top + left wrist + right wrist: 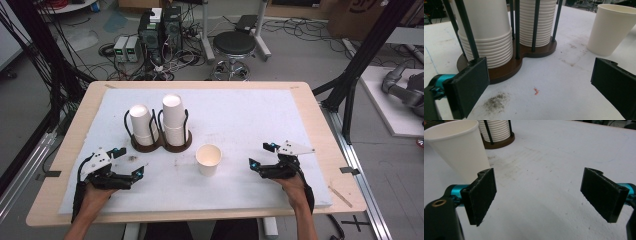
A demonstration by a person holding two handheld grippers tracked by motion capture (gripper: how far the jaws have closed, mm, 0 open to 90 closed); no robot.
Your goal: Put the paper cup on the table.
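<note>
White table mat (pixel 260 115); far left, two-post cup holder (pixel 161 142) with stacked paper cups (pixel 171 119). One paper cup (pixel 208 159) stands upright at centre, apparently dispensed. Left gripper (pixel 131 171) and right gripper (pixel 259 155) flank it, jaws spread, empty; grasping remains.

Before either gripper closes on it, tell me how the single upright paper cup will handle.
The paper cup looks empty and thin-walled, so it is probably light and would crumple under a hard squeeze. Narrower at its base than its rim, it may tip if nudged high.
</note>
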